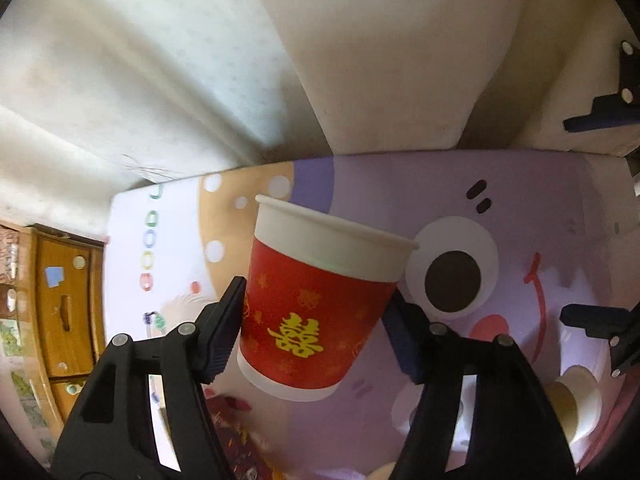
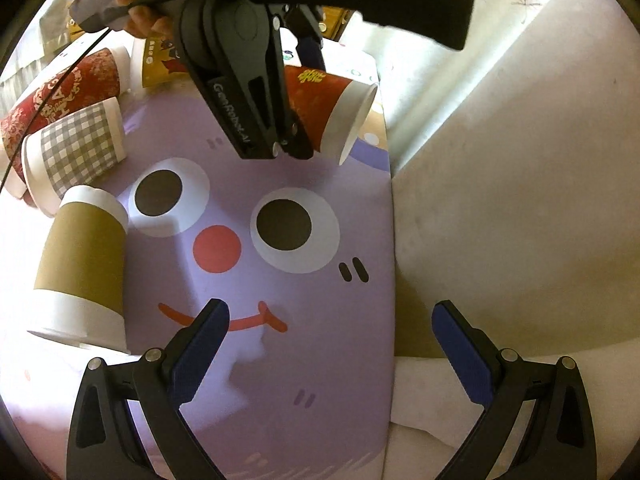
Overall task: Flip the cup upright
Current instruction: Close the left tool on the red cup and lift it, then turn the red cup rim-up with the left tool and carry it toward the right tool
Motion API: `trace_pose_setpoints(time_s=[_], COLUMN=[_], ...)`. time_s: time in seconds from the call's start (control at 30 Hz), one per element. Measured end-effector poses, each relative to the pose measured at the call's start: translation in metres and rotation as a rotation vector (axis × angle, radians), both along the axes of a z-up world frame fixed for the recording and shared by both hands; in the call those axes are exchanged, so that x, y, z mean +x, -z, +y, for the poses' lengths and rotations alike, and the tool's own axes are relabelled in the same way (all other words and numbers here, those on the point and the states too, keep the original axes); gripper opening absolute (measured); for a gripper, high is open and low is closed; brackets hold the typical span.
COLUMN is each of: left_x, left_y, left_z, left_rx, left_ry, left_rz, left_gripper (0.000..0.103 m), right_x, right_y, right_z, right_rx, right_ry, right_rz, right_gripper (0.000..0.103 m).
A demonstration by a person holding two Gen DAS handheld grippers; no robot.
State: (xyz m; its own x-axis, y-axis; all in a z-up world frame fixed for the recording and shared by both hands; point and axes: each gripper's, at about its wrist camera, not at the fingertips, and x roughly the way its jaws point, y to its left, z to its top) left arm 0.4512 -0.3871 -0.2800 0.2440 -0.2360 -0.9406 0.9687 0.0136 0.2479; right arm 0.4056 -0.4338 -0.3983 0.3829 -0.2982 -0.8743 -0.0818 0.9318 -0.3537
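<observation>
Left gripper (image 1: 314, 320) clamps the red cup (image 1: 316, 300) by its sides, both pads pressed on the red band, cup lifted off the mat (image 1: 560, 208). In the left wrist view the cup sits rim up, base down, tilted a bit, gold character facing the camera. In the right wrist view the same cup (image 2: 340, 108) is at the far end of the mat (image 2: 320, 360), rim pointing right, held in the left gripper (image 2: 296, 120) with a hand (image 2: 136, 4) on its handle at top left. Right gripper (image 2: 330, 360) has jaws wide apart, holding nothing, hovering over the near right edge of the mat. Other cups lie on their sides at the left: brown cup (image 2: 84, 268) nearest, checked cup (image 2: 76, 148) beyond it, red patterned cup (image 2: 60, 96) farther, and a yellow cup (image 2: 160, 64) at the far left. Wooden drawers (image 1: 64, 308) show at the left in the left wrist view.
</observation>
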Motion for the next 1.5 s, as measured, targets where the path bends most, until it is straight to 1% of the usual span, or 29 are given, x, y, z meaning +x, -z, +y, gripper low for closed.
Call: trace_pose_setpoints(time_s=[0.07,0.2,0.37,0.43,0.5,0.57,0.63,0.67,0.7,0.73,0.77,0.8,0.83,0.87,0.9,0.93,1.07,1.2,1.27,1.33,1.4,1.47,1.5], left_x=[-0.002,-0.005,-0.017,-0.023,-0.031,-0.047,-0.057,-0.064,-0.070,-0.080,-0.084,-0.093,-0.104,-0.114,-0.122,-0.132,-0.168,-0.200,-0.208,-0.215,-0.222,-0.223,-0.223], left_y=[-0.011,-0.035,-0.079,-0.097,-0.114,-0.136,-0.153,-0.166,-0.175,-0.182,-0.182,-0.184,-0.184,-0.183,-0.179,-0.173,-0.144,-0.106,-0.089,-0.069,-0.047,-0.025,-0.020], left_z=[0.005,0.022,0.052,0.065,0.080,0.098,0.116,0.131,0.143,0.158,0.165,0.176,0.192,0.205,0.218,0.235,0.280,0.313,0.319,0.322,0.324,0.323,0.322], left_rx=[-0.019,-0.051,-0.105,-0.132,-0.165,-0.208,-0.252,-0.275,-0.293,-0.313,-0.320,-0.334,-0.354,-0.366,-0.377,-0.389,-0.395,-0.408,-0.409,-0.403,-0.399,-0.379,-0.370], left_ry=[-0.028,-0.151,-0.336,-0.410,-0.484,-0.573,-0.669,-0.715,-0.754,-0.801,-0.832,-0.875,-0.926,-0.965,-1.008,-1.063,-1.212,-1.334,-1.380,-1.420,-1.452,-1.480,-1.491], left_rz=[-0.018,-0.006,0.000,0.003,0.000,0.015,0.045,0.067,0.085,0.099,0.103,0.105,0.116,0.132,0.152,0.179,0.250,0.330,0.361,0.393,0.452,0.509,0.522], left_gripper=[0.063,0.063,0.063,0.063,0.063,0.063,0.063,0.063,0.063,0.063,0.063,0.063,0.063,0.063,0.063,0.063,0.063,0.063,0.063,0.063,0.063,0.063,0.063], right_x=[0.010,0.027,0.023,0.010,0.007,-0.007,-0.032,-0.045,-0.064,-0.074,-0.092,-0.095,-0.112,-0.120,-0.124,-0.135,-0.157,-0.173,-0.177,-0.182,-0.188,-0.192,-0.196], right_y=[0.004,-0.004,-0.024,-0.038,-0.045,-0.063,-0.084,-0.098,-0.120,-0.132,-0.154,-0.154,-0.169,-0.180,-0.179,-0.192,-0.193,-0.171,-0.154,-0.134,-0.116,-0.099,-0.090], right_z=[0.000,-0.007,-0.006,0.006,0.003,0.009,0.020,0.027,0.040,0.044,0.044,0.046,0.046,0.041,0.042,0.043,0.046,0.054,0.059,0.063,0.063,0.063,0.064], right_rx=[-0.003,0.011,0.033,0.058,0.092,0.128,0.169,0.198,0.228,0.258,0.279,0.313,0.336,0.366,0.406,0.432,0.570,0.682,0.736,0.797,0.847,0.873,0.883], right_ry=[-0.009,-0.030,-0.054,-0.060,-0.060,-0.054,-0.040,-0.033,-0.029,-0.020,-0.014,-0.006,0.001,0.010,0.023,0.032,0.082,0.136,0.177,0.233,0.305,0.379,0.413], right_rz=[-0.015,-0.067,-0.149,-0.180,-0.201,-0.219,-0.227,-0.226,-0.221,-0.216,-0.213,-0.212,-0.213,-0.212,-0.205,-0.199,-0.125,-0.012,0.049,0.122,0.192,0.256,0.283], right_gripper=[0.103,0.103,0.103,0.103,0.103,0.103,0.103,0.103,0.103,0.103,0.103,0.103,0.103,0.103,0.103,0.103,0.103,0.103,0.103,0.103,0.103,0.103,0.103])
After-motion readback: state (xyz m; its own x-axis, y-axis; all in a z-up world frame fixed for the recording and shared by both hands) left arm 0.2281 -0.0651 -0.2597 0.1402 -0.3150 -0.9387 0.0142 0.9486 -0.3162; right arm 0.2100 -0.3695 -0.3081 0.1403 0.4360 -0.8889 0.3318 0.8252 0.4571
